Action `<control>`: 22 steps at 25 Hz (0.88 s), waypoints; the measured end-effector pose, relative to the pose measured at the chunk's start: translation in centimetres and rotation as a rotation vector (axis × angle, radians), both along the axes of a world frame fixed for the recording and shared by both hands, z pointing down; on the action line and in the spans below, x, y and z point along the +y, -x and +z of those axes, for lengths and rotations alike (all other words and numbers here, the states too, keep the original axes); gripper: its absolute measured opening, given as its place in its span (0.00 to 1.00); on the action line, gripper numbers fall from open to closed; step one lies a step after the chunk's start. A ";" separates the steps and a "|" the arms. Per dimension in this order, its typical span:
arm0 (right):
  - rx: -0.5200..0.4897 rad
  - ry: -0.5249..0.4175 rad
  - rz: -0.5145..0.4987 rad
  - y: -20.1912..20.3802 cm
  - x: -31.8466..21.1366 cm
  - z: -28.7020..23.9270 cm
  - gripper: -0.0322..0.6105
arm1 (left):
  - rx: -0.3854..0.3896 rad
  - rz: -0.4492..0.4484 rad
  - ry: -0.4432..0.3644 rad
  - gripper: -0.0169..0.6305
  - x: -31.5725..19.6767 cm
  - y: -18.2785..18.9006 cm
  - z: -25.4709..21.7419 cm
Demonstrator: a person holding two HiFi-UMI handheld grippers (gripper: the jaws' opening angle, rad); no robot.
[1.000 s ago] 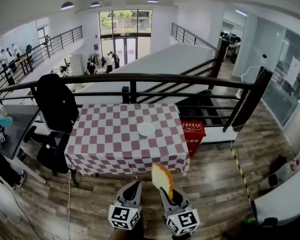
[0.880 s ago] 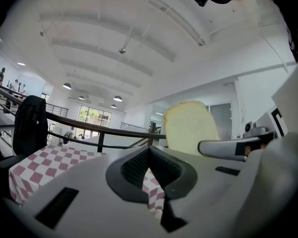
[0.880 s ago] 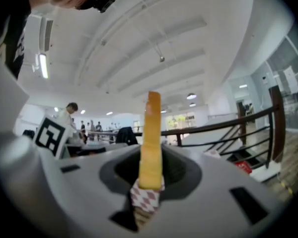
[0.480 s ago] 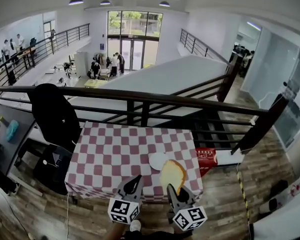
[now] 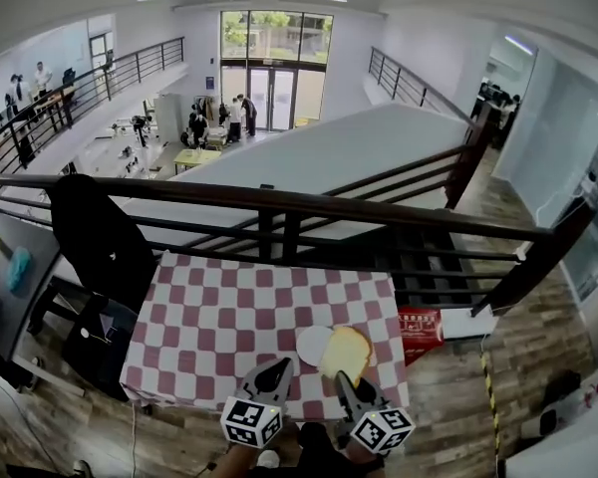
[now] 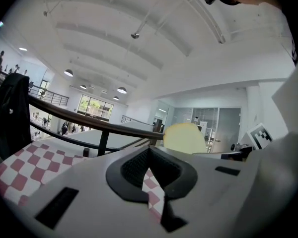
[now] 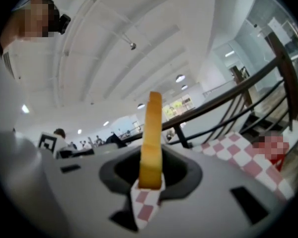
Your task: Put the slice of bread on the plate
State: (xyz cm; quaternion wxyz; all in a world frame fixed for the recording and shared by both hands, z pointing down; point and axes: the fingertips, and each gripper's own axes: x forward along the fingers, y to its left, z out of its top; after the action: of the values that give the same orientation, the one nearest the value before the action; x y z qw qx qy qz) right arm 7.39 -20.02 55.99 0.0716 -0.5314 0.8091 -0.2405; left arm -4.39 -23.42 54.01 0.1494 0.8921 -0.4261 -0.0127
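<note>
Head view: check-cloth table (image 5: 209, 307) sits centre frame, with a black railing (image 5: 279, 200) behind it at 12 o'clock. White plate (image 5: 312, 346) sits toward the table's 5 o'clock corner and is bare. Slice of bread (image 5: 346, 352) is not lying on it. It's pinched in the right gripper (image 5: 345, 379) and overlaps the plate's 3 o'clock rim from this angle; can't tell if it touches the plate. Both grippers come in from 6 o'clock over the table's near edge, side by side, with marker cubes (image 5: 251, 421) toward the camera. Left gripper (image 5: 276, 370) is just beside the plate's 7 o'clock rim.

Right gripper view: bread is seen edge-on and upright. Its lower end is clamped between the jaws and the rest sticks up past them. The table's red-white checks show through the gap under the bread.

Left gripper view: jaws are pulled together, leaving only a thin slit. Checks show through it and nothing sits between the jaws. Bread is visible beyond them at 1 o'clock.

Around the table: a black jacket (image 5: 100, 237) hangs at its 9 o'clock, and a red crate (image 5: 420, 331) sits on the wood floor (image 5: 458, 381) at its 3 o'clock.
</note>
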 end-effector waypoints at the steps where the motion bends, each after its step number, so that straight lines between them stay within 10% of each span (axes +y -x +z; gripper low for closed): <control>1: -0.014 0.018 -0.021 -0.3 -1.3 0.8 0.20 | 0.007 -0.003 0.021 0.05 -1.2 -0.6 0.6; 22: 0.010 0.512 -0.261 -3.8 -13.7 22.4 0.20 | -0.120 -0.059 0.306 0.05 -13.6 -7.8 15.6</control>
State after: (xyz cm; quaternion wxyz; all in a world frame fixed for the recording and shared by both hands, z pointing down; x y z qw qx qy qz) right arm 11.23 -33.74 78.42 -0.1005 -0.4249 0.7838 -0.4415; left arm 3.44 -37.00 69.65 0.2577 0.8452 -0.4571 0.1012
